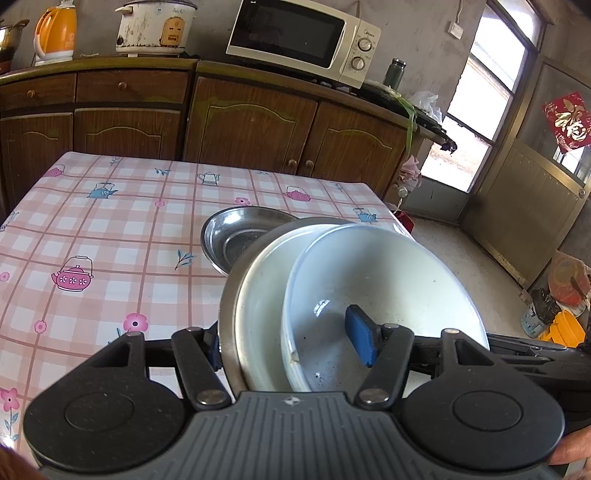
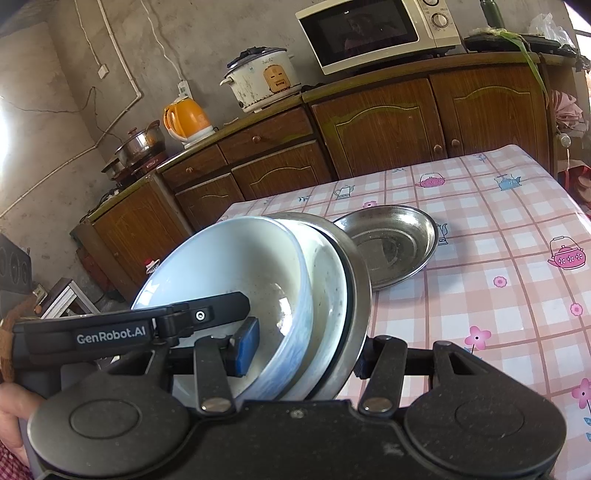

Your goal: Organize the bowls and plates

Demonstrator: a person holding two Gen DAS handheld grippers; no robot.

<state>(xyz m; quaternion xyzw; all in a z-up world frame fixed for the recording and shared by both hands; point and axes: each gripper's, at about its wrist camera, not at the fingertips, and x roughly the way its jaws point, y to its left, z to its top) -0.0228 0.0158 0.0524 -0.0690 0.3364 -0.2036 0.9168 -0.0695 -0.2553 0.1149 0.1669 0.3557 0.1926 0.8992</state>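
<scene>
A stack of dishes is held tilted on edge above the table: a white bowl (image 1: pixel 384 280) nested in a white plate (image 1: pixel 262 295), backed by a steel plate (image 1: pixel 231 299). My left gripper (image 1: pixel 288 343) is shut on the stack's rim, one blue pad inside the bowl. My right gripper (image 2: pixel 299 350) is shut on the same stack (image 2: pixel 236 266) from the other side; the left gripper's body crosses its view. A second steel plate (image 1: pixel 229 236) lies flat on the table behind the stack, and also shows in the right wrist view (image 2: pixel 391 243).
The table has a pink checked cloth (image 1: pixel 110 229). Wooden cabinets (image 1: pixel 251 122) stand behind it with a microwave (image 1: pixel 303 37), rice cooker (image 1: pixel 155 26) and orange kettle (image 1: pixel 55 31) on top. A doorway (image 1: pixel 476 122) is at right.
</scene>
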